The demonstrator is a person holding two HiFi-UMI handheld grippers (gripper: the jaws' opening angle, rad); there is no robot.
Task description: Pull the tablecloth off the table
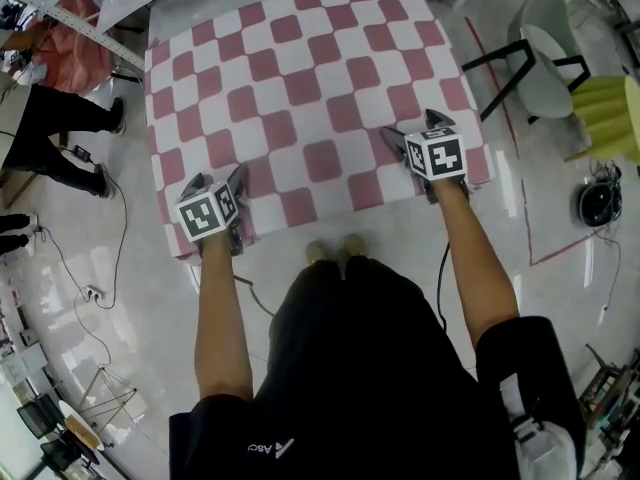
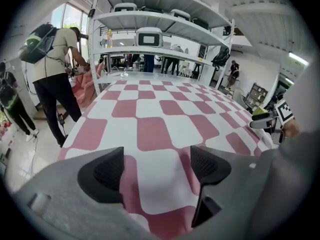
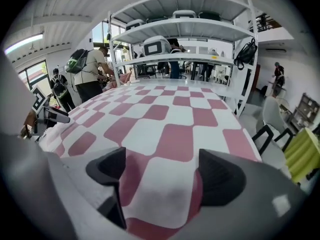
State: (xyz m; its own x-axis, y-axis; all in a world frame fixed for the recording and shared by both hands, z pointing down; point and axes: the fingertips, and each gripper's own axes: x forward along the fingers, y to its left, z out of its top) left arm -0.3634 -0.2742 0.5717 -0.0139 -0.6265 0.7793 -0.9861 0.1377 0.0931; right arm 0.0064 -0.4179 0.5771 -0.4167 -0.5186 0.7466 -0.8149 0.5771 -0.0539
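A pink-and-white checked tablecloth (image 1: 300,98) covers the whole table and hangs over its near edge. My left gripper (image 1: 215,180) is at the cloth's near left corner, and my right gripper (image 1: 415,130) is at the near edge towards the right corner. In the left gripper view the left gripper (image 2: 157,169) is open, with the tablecloth (image 2: 155,129) lying between and below the pads, which do not press on it. In the right gripper view the right gripper (image 3: 162,174) is also open over the tablecloth (image 3: 175,134), which is not pinched. Nothing stands on the cloth.
A grey chair (image 1: 545,58) and a yellow-green seat (image 1: 610,113) stand right of the table. A round black device (image 1: 598,201) lies on the floor there. People (image 1: 60,118) stand at the left, near floor cables. A white shelf rack (image 2: 150,19) rises behind the table.
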